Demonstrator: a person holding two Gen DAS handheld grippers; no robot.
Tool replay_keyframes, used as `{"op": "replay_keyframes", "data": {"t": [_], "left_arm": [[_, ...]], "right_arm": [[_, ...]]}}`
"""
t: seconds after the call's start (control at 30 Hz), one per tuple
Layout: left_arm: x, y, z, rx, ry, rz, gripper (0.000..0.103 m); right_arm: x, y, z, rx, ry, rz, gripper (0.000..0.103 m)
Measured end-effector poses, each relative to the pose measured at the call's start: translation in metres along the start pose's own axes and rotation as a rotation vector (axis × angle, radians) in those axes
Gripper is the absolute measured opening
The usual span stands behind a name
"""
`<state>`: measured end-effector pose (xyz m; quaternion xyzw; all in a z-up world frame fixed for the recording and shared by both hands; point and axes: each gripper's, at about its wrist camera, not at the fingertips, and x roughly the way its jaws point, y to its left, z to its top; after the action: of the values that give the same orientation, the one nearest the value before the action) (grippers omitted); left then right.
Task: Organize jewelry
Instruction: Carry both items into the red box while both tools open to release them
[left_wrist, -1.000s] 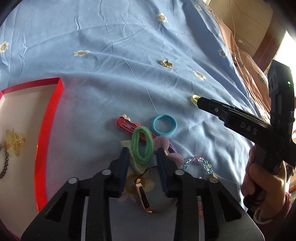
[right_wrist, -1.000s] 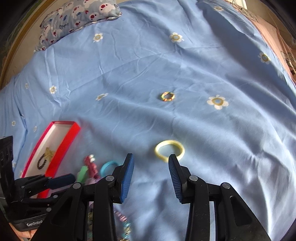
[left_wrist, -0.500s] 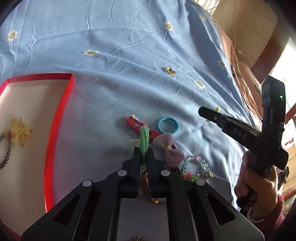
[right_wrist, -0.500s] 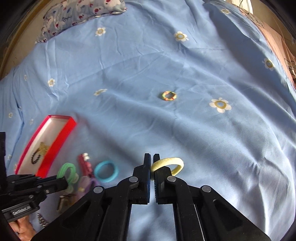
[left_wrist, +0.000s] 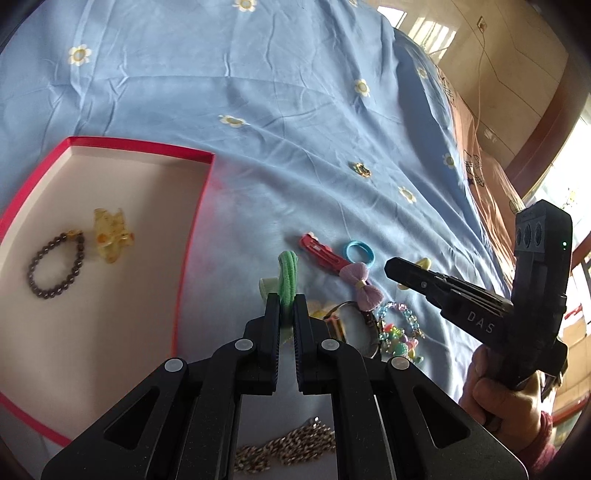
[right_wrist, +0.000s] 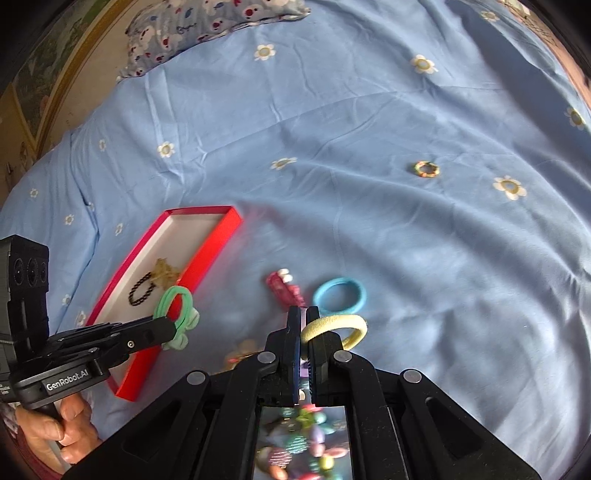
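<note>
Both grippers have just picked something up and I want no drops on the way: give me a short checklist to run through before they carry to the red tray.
1. Left gripper shut on the green elastic hair tie: ok.
2. Right gripper shut on the pale yellow elastic hair tie: ok.
3. Green tie clear of the pile: cannot tell; a pale green piece hangs with it.
4. Shallow red tray has bare floor: ok.
5. Dark bead bracelet and amber clip lie toward one side: ok.

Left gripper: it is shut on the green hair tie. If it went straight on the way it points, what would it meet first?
Probably the bedsheet, just right of the red tray. The left gripper points down past the green hair tie towards bare cloth; the red clip lies off to the right. Depth is unclear.
</note>
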<state>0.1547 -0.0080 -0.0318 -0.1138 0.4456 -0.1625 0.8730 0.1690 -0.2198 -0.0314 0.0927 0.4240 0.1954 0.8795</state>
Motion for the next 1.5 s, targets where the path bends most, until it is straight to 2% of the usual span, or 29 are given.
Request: {"op": "replay_keyframes", "data": {"t": [0.37,0.83,1.13,1.3,1.37,1.5], "left_arm": [[-0.036,0.041,-0.012,-0.067,-0.058,0.052,0.005],[-0.065,0.112,-0.023,-0.174,-0.099,0.157,0.005],[-0.061,0.147,-0.022,-0.205,-0.085,0.208,0.005],[-0.059,0.159,-0.022,-0.218,-0.081,0.22,0.005],[-0.058,0.162,-0.022,-0.222,-0.078,0.224,0.005],[-0.055,0.165,-0.021,-0.218,-0.072,0.233,0.006]], "right_arm": [[0.013,0.052,-0.003,-0.061,0.034,0.088,0.002],[0.061,0.138,0.0,-0.17,0.114,0.227,0.002],[0.101,0.181,0.001,-0.281,0.193,0.221,0.003],[0.122,0.192,0.0,-0.325,0.249,0.199,0.004],[0.126,0.194,0.0,-0.334,0.259,0.192,0.007],[0.128,0.196,-0.001,-0.344,0.27,0.189,0.007]]}}
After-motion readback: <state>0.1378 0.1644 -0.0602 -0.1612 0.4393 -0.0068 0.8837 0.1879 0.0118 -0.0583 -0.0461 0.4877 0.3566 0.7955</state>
